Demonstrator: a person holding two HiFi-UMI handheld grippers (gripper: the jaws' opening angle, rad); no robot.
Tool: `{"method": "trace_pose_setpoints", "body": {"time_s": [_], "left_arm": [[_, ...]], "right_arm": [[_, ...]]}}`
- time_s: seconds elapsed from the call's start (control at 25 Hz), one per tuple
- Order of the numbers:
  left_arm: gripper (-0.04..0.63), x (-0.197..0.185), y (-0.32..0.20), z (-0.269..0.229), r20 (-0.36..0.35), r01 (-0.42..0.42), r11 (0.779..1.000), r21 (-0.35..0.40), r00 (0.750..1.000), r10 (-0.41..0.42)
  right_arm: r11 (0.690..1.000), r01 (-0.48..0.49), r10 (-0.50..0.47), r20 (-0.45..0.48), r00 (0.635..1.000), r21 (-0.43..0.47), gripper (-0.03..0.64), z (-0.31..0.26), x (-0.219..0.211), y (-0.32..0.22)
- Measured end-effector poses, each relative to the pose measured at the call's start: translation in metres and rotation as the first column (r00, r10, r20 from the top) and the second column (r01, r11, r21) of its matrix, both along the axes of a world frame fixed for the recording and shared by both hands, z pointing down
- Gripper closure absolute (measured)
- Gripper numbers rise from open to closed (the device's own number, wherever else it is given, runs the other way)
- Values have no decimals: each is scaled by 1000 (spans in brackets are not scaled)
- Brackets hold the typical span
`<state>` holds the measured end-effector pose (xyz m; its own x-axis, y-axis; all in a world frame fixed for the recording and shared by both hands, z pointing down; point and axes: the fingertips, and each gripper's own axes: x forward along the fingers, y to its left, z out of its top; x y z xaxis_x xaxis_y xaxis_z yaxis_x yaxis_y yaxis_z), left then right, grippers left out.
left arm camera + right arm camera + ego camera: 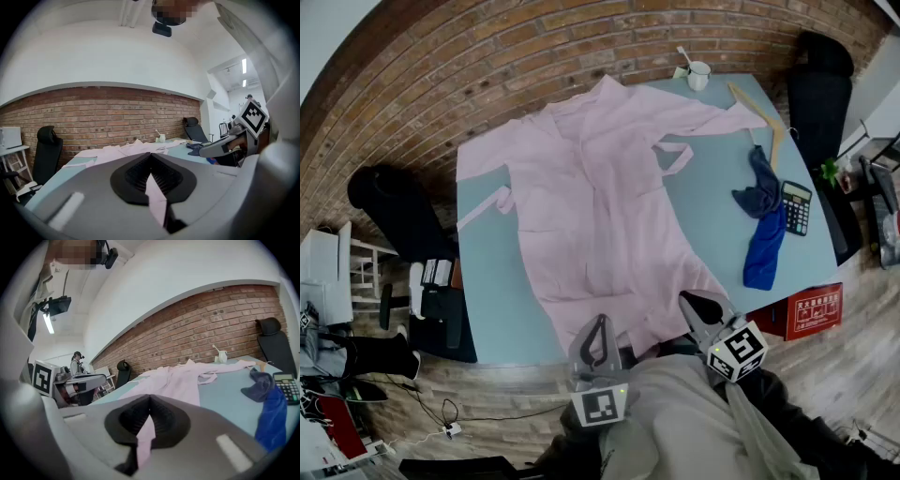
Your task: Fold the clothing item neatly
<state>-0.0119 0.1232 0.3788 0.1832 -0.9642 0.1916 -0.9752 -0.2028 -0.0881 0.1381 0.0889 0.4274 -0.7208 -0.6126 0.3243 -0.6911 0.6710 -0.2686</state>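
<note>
Robe (600,206) pinched — gripper views show it

An office workroom, seen from my spot at the table.
A bare brick wall (487,75) runs behind my pale blue table (502,300). Black office chairs (394,206) stand round it, a calculator (796,207) and a mug (699,75) sit on it, and strip lights (243,65) glow overhead.

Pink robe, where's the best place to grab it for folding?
By its bottom hem, from the near edge of the table. The robe lies flat with its hem nearest, and the left gripper and right gripper each pinch it there now.
</note>
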Motion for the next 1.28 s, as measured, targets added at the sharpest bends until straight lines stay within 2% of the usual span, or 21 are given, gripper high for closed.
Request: {"method": "trace_pose_setpoints", "body": {"time_s": [0.56,0.68,0.88,1.0,1.12,1.28], "left_arm": [[589,-15,7,0,-21,0,1000,21,1000,0],[589,-16,8,-1,-14,-20,999,36,1000,20],[589,-24,13,5,-38,-5,999,40,999,6],[589,-34,17,13,-35,9,1000,13,999,-8],[589,-56,18,17,-40,45,999,-11,998,-46],[589,-71,16,18,-38,54,998,-9,998,-54]], "right_arm": [[999,-17,18,-25,1000,44,618,-1,-12,5],[997,-17,22,-69,997,80,618,0,-12,4],[994,-8,20,-112,994,106,618,6,-13,9],[993,-32,47,-137,989,111,618,12,-9,9],[982,-58,96,-212,972,179,618,14,2,-7],[943,-45,176,-381,908,329,618,0,41,-43]]}}
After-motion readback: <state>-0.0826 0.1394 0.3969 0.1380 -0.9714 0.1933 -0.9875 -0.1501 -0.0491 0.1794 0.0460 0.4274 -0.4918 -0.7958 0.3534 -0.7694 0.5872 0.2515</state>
